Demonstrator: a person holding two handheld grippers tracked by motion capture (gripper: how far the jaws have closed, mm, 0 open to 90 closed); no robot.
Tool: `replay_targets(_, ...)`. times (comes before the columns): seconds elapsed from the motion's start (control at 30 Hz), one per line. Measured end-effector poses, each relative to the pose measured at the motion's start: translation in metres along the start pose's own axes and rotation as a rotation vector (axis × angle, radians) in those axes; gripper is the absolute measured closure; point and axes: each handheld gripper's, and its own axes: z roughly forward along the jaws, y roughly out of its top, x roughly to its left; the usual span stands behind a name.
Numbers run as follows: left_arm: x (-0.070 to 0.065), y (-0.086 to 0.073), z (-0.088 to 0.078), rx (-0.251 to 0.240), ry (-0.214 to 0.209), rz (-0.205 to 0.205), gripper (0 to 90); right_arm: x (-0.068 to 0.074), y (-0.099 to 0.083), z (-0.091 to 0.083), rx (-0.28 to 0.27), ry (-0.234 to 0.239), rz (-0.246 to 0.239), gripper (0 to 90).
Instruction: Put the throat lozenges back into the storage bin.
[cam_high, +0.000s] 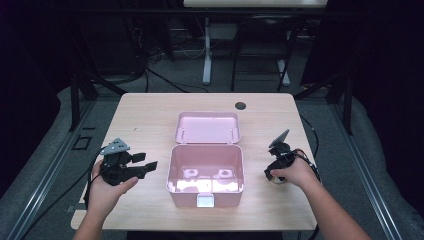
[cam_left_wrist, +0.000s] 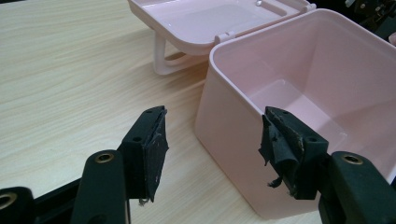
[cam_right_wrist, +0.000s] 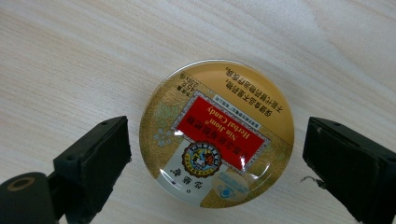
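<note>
A pink plastic box (cam_high: 206, 148) stands open and empty at the table's middle, its lid (cam_high: 207, 127) folded flat behind it. My left gripper (cam_high: 146, 162) is open just left of the box. In the left gripper view its jaws (cam_left_wrist: 212, 126) straddle the near corner of the box wall (cam_left_wrist: 322, 70) without touching, and the lid (cam_left_wrist: 210, 18) lies beyond. My right gripper (cam_high: 275, 170) points down at the table right of the box. In the right gripper view it is open (cam_right_wrist: 217, 140) around a round gold candy tin (cam_right_wrist: 217, 133) with a red label, lying flat, with a gap on each side.
A white latch (cam_high: 205, 200) sits on the box's front wall. A black cable hole (cam_high: 240, 105) is near the table's (cam_high: 140, 120) far edge. Desk legs and cables stand on the floor behind the table.
</note>
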Motion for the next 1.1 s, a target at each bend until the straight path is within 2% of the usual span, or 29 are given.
replay_targets(0.23, 0.0, 0.0, -0.001, -0.007, 0.001, -0.002, 40.5, 0.0, 0.002, 0.005, 0.018, -0.009, 0.009, 7.5)
replay_targets(0.6, -0.001, 0.0, 0.0, -0.007, 0.002, -0.002, 40.5, -0.003, 0.001, 0.008, 0.025, 0.02, 0.027, 14.5)
replay_targets(0.83, 0.0, 0.001, -0.002, -0.014, 0.006, -0.006, 40.6, 0.0, 0.002, 0.01, 0.048, 0.014, 0.01, 16.4)
replay_targets(1.1, 0.0, 0.001, -0.002, -0.014, 0.005, -0.008, 40.6, -0.001, 0.003, 0.013, 0.035, 0.013, 0.003, 18.8)
